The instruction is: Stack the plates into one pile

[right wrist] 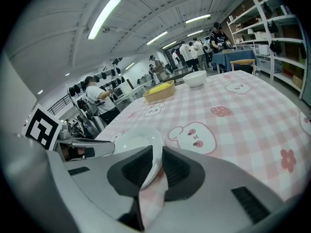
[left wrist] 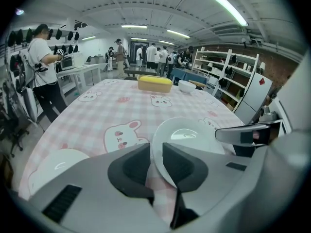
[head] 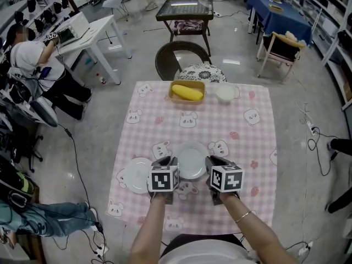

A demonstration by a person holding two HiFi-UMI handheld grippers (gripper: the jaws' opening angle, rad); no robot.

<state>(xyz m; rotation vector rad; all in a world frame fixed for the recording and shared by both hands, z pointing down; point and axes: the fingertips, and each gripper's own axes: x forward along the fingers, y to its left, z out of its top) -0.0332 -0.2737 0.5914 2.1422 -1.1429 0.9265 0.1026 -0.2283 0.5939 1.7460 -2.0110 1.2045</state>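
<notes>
A white plate (head: pixel 191 161) lies on the pink checked tablecloth (head: pixel 242 136), between my two grippers. My left gripper (head: pixel 166 163) stands at its left rim and my right gripper (head: pixel 215 164) at its right rim. In the left gripper view the plate (left wrist: pixel 189 137) has its rim inside the left gripper (left wrist: pixel 156 163), with cloth showing between the rim and the left pad. In the right gripper view the plate (right wrist: pixel 136 141) has its rim between the jaws of the right gripper (right wrist: pixel 156 168), which do not press on it. A second white plate (head: pixel 137 175) (left wrist: pixel 53 168) lies to the left.
At the table's far edge stand a yellow tray (head: pixel 187 92) holding something yellow and a white bowl (head: pixel 225 93). A dark chair (head: pixel 179 56) stands behind the table. People stand at desks to the left and farther back. Cables lie on the floor on both sides.
</notes>
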